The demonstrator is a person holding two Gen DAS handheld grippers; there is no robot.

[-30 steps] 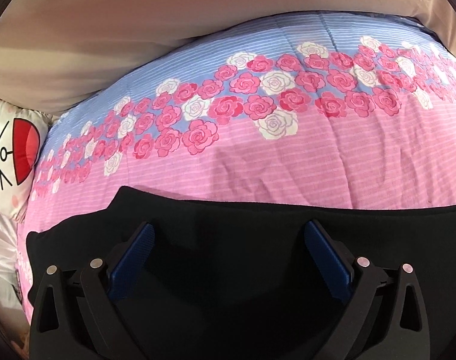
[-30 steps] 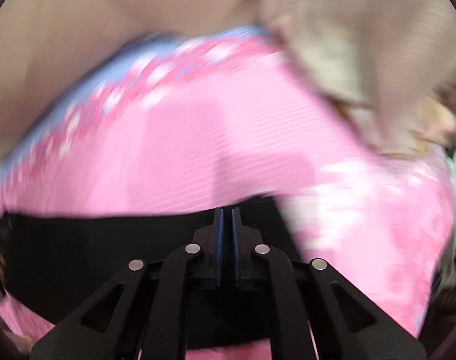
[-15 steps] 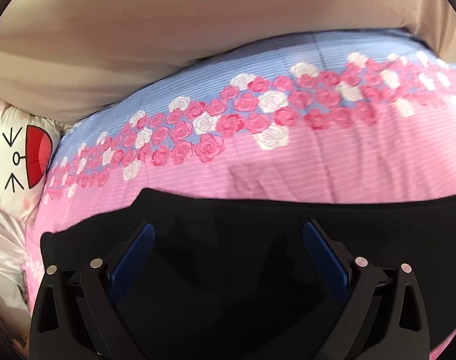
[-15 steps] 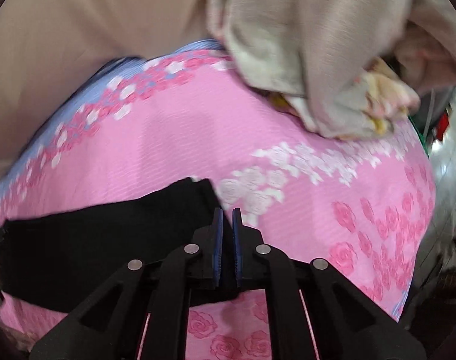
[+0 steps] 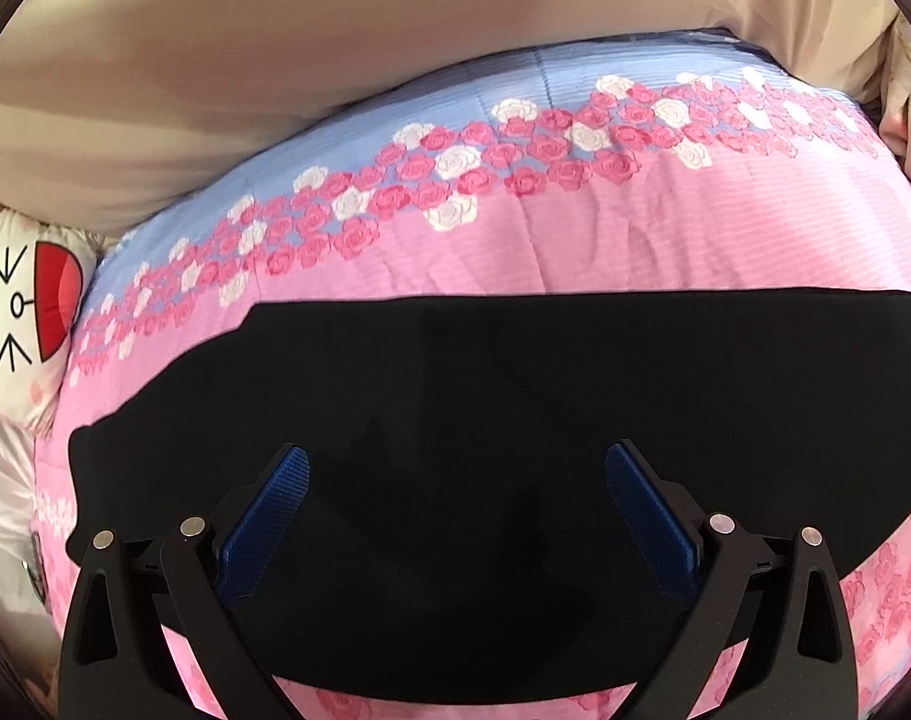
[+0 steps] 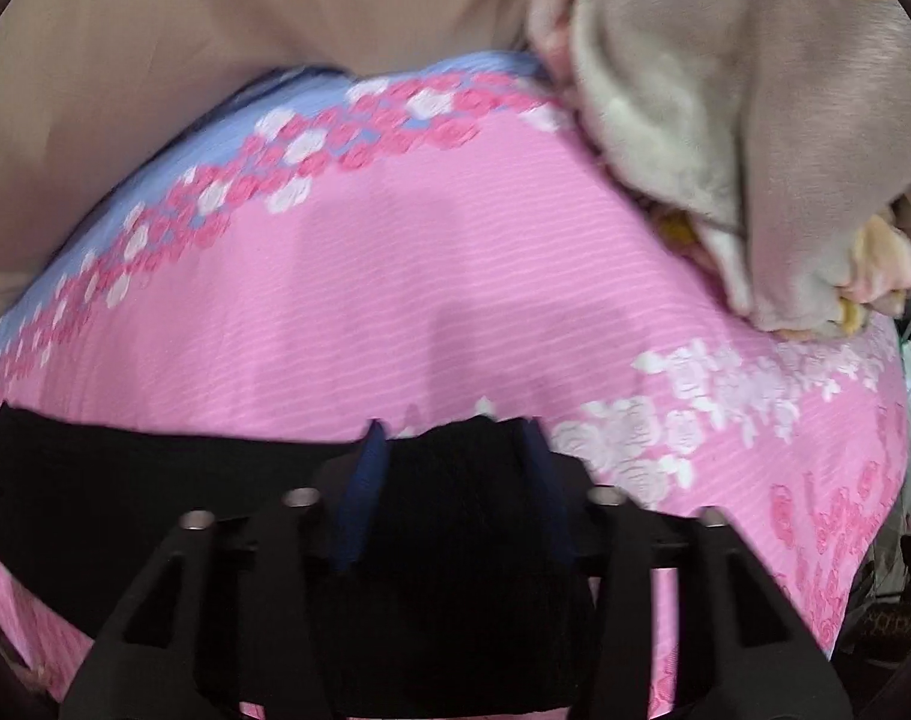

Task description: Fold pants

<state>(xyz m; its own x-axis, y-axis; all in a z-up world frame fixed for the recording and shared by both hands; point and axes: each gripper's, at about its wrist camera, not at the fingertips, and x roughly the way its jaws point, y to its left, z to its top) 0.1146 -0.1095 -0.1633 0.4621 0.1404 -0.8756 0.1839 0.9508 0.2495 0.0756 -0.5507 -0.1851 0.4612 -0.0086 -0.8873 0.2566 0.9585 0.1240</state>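
Black pants (image 5: 485, 420) flat on floral quilt (image 5: 575, 246). Left gripper (image 5: 455, 480) fingers wide, empty. Right gripper (image 6: 449, 450) fingers opening astride pants' end. Risk: released end springing back, spoiling fold.

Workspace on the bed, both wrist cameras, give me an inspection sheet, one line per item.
Surface: pink and blue rose-print quilt, lightly wrinkled.
Job's things: black pants lying flat across the quilt.
Clutter: grey-beige bundled cloth on the quilt's far right; cartoon-face pillow at its left end.
Grippers: left gripper open above the pants, nothing between its pads; right gripper opening, jaws apart around the pants' end, pads not pressing.
Cables: nothing seen.
Surroundings: beige sheet beyond the quilt; right edge of the right view too blurred to tell.
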